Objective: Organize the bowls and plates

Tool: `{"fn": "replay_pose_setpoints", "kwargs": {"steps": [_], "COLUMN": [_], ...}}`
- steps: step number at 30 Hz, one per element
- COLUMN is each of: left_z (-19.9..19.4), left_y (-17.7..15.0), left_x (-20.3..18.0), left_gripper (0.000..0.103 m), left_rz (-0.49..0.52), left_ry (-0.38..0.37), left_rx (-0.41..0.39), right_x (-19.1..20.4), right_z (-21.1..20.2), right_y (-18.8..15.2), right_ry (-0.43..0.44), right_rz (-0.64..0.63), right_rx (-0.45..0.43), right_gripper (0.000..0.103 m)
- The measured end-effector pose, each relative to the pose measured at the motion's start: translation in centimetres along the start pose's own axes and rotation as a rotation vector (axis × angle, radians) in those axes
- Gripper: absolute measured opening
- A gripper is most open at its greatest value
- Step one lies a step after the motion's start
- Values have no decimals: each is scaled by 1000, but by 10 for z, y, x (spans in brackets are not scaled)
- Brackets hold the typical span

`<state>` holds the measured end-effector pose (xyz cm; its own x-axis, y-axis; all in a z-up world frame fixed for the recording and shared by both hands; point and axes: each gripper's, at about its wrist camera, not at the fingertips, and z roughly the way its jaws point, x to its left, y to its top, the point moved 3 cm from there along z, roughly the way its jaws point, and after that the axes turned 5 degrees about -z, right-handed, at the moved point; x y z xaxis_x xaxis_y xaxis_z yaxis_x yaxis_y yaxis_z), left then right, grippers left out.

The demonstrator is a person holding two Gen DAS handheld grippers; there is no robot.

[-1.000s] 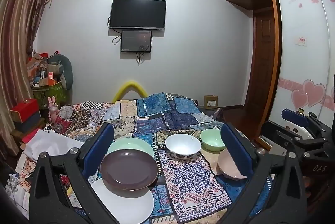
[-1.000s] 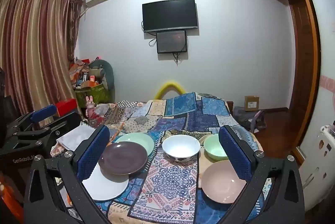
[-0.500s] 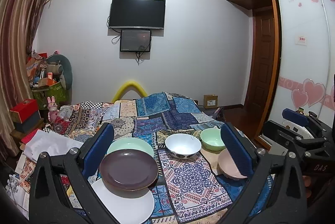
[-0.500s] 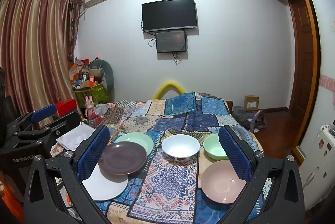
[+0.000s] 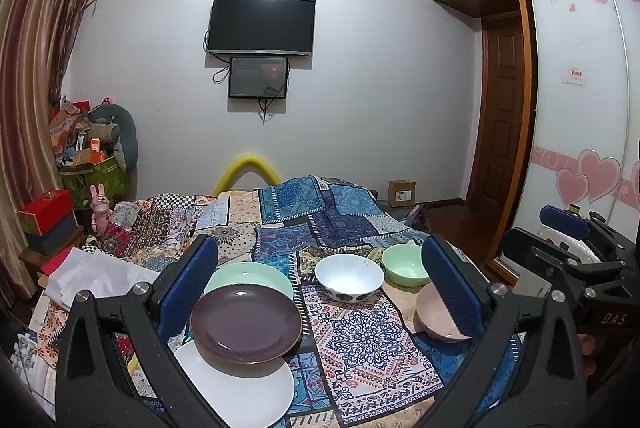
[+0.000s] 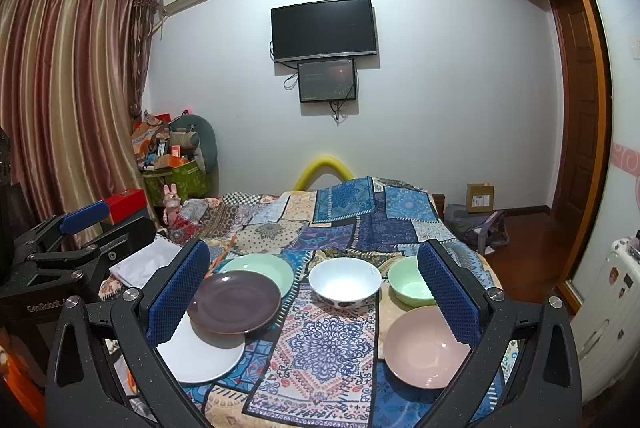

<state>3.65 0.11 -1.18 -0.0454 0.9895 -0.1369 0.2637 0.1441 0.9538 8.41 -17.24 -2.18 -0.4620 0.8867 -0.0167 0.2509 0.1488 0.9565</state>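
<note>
Plates and bowls lie untouched on the patchwork cloth (image 6: 332,344); both the left gripper (image 5: 320,292) and right gripper (image 6: 314,292) hover with jaws apart and empty, so next, probably, one closes on the glossy brown round plate (image 6: 234,302).

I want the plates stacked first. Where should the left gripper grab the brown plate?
Pinch the brown plate at its near rim, coming in low from the front: that edge overhangs the white plate, leaving room for a finger underneath.

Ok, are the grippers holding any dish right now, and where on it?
Nothing is held. The left gripper and right gripper are both open above the dishes.
</note>
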Motion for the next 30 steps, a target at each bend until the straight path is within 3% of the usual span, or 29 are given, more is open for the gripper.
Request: {"fn": "replay_pose_setpoints", "kwargs": {"steps": [30], "left_z": [-4], "left_y": [2], "left_x": [-3], "left_gripper": [103], "left_rz": [9], "left_ry": [-8], "left_rx": [-1], "right_x": [2], "right_z": [2], "right_y": [-3], "right_ry": [9], "right_rz": [7], "right_rx": [7], "right_gripper": [103]}}
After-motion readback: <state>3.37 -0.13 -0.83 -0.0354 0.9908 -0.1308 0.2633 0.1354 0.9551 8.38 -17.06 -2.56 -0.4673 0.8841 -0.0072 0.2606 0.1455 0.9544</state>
